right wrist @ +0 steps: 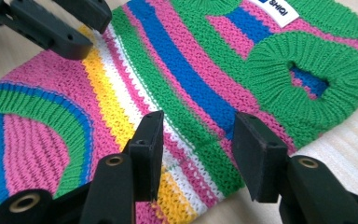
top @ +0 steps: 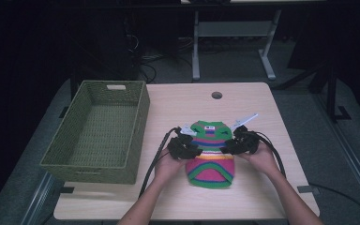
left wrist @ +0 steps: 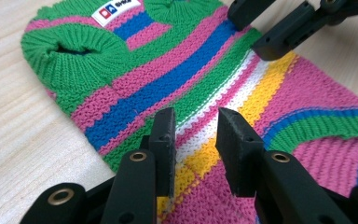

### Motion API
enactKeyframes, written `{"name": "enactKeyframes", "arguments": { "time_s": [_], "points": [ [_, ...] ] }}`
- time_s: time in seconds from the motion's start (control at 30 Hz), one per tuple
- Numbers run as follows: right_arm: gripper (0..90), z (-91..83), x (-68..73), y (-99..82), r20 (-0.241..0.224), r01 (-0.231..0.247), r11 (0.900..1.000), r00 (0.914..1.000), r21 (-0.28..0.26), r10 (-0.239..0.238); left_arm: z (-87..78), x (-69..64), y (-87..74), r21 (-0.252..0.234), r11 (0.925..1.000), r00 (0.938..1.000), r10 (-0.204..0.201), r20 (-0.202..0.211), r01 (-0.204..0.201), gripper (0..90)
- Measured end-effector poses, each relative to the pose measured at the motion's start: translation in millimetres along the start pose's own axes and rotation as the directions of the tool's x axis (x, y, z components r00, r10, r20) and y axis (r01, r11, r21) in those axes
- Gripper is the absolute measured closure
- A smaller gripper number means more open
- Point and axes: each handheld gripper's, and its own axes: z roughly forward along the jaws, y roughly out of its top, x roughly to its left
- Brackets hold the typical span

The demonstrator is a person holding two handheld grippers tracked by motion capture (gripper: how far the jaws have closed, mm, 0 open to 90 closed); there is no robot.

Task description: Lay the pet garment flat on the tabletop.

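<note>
A small knitted sweater (top: 210, 152) with green, pink, blue, white and yellow stripes lies flat on the wooden table (top: 248, 101), its neck end and white label (left wrist: 116, 8) pointing away from me. My left gripper (top: 183, 145) sits at its left edge, open, jaws hovering over the white and yellow stripes (left wrist: 196, 122). At the sweater's right edge is my right gripper (top: 238, 143), open wider, its jaws over the green and pink stripes near the edge (right wrist: 198, 127). Each gripper view shows the other gripper across the sweater (left wrist: 279, 28) (right wrist: 58, 25). A green ribbed armhole (right wrist: 307, 70) lies just beyond the right jaws.
An empty green woven basket (top: 93, 169) stands on the left part of the table, close to the left hand. A round cable hole (top: 216, 95) is in the tabletop behind the sweater. A metal table frame (top: 234, 33) and cables stand on the dark floor beyond.
</note>
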Motion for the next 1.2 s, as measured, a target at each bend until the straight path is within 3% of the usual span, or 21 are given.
{"name": "enactKeyframes", "arguments": {
  "time_s": [0.43,0.6,0.77,1.2],
  "points": [
    [44.5,-12.7,6.9,-0.2,-0.051,0.022,0.9995,0.9984,-0.021,-0.024,-17.6,2.1,-4.6,-0.035,0.9991,0.9996,-0.022,0.019,0.023,62.6],
    [41.8,-16.4,6.0,-2.5,-0.073,0.020,0.9992,0.9971,-0.035,-0.023,-21.5,-2.2,-6.3,-0.054,0.9985,0.9997,0.004,0.024,-0.003,58.7],
    [40.7,-19.4,8.0,-7.4,-0.081,0.024,0.9990,0.9964,-0.037,-0.027,-21.9,-8.8,-7.8,-0.034,0.9985,0.9989,0.043,0.019,-0.043,55.5],
    [35.5,-32.6,1.6,-21.9,-0.055,-0.001,0.9987,0.9985,-0.050,-0.002,-24.6,-15.7,-12.9,-0.038,0.9974,0.9973,0.063,0.037,-0.062,50.3]
  ]
}}
